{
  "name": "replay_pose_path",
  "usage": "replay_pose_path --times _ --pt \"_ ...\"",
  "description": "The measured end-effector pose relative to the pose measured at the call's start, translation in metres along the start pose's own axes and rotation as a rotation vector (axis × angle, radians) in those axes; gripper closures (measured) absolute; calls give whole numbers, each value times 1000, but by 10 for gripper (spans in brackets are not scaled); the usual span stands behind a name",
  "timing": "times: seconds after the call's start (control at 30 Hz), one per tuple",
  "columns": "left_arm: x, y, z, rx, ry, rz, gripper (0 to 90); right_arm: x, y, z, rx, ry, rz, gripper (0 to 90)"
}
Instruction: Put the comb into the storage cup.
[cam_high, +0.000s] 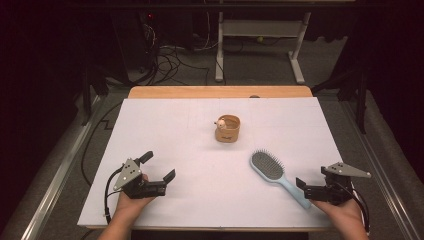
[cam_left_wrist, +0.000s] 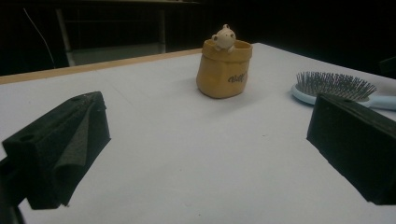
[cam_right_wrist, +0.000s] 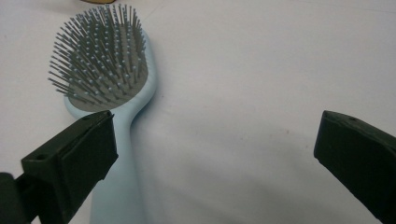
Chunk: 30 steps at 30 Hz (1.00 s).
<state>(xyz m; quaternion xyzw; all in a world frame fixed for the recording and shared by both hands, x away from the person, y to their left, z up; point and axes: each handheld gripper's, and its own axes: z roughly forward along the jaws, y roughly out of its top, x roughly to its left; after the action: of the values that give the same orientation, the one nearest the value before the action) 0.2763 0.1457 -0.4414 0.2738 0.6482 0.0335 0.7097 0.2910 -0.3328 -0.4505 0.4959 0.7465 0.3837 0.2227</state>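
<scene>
A white table (cam_high: 165, 130) is spreading bare and wide around a light blue hairbrush (cam_high: 274, 174) lying by the right gripper (cam_high: 320, 181), jaws spread, pinching nothing. The left gripper (cam_high: 159, 165) is gaping empty. Dark writing on the yellow pot (cam_high: 227, 129) is blurring, unreadable.

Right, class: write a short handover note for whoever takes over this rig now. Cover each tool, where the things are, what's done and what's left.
Left tool: open, empty, low over the table's near left.
Right tool: open, nothing gripped; one jaw sits by the hairbrush handle.
Hairbrush: flat on the table, bristles up, handle toward the right tool.
Tan pot: upright mid-table, small figure on its rim, nothing inside that I can see.
Done: nothing evident. Left: probably gripping the hairbrush handle.
</scene>
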Motion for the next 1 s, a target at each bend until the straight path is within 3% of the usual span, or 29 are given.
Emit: replay_pose_path --times 0.27,1.0 --pt "0 -1 0 5 -3 1 4 4 7 -3 46 39 -39 2" --pt "1 -4 1 15 2 12 3 19 24 9 262 106 -163 2"
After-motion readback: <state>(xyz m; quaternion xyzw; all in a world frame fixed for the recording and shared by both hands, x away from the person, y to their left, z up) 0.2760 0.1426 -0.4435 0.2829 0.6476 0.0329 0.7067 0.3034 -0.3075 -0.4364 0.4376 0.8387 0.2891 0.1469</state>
